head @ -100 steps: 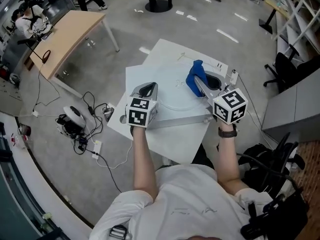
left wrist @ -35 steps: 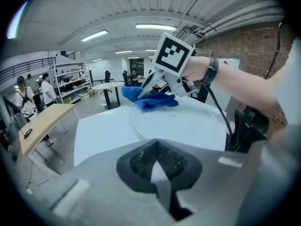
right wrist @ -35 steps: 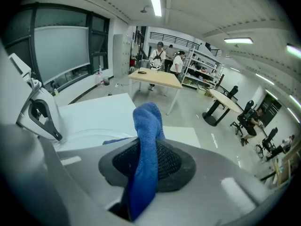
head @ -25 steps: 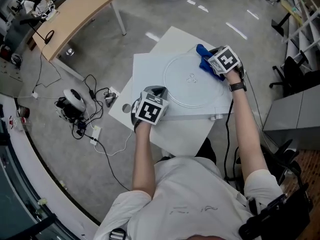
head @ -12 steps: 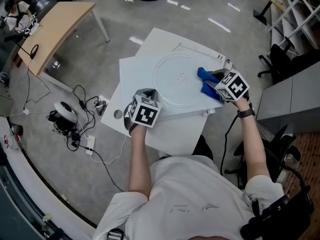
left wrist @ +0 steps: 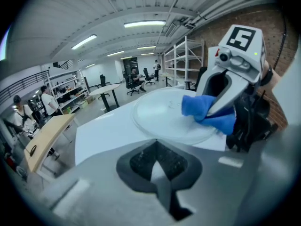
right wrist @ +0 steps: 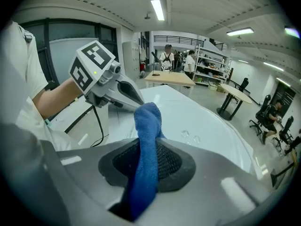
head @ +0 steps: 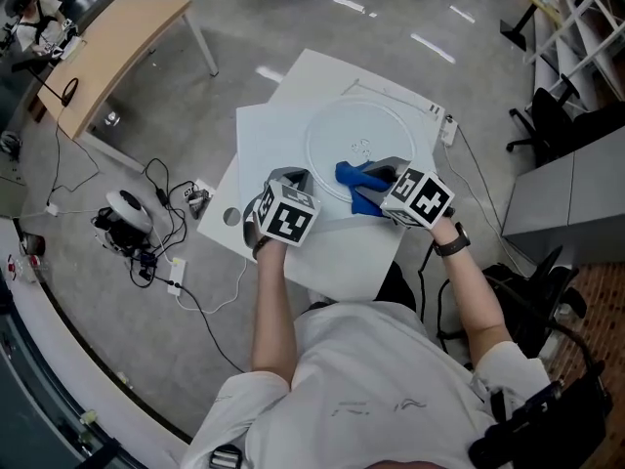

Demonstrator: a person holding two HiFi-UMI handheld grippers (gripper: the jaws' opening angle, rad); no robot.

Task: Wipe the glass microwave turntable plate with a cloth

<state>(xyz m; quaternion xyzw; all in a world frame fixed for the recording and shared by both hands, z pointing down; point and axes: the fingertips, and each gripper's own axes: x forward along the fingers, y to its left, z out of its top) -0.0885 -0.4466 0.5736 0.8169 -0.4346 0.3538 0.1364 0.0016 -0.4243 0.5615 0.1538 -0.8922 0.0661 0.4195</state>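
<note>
Large open-plan lab or workshop. A grey concrete floor (head: pixel 234 62) has a cable reel (head: pixel 125 210) and loose leads at left. A wooden table (head: pixel 107 42) stands upper left, with white metal shelving (head: pixel 586 18) and office chairs (head: pixel 549 117) at right. Strip lights (left wrist: pixel 146 24) hang overhead beside a brick wall (left wrist: pixel 211 32).

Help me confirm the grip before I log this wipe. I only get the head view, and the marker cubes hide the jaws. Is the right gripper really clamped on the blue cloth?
Observer: Yes. The right gripper view shows the right gripper with its jaws closed on the blue cloth, which stands up between them past the tips.
Operator: And the left one, is it holding the plate?
Observer: No. In the left gripper view, the left gripper has its jaws together with nothing between them. The glass turntable plate lies beyond the tips.
</note>
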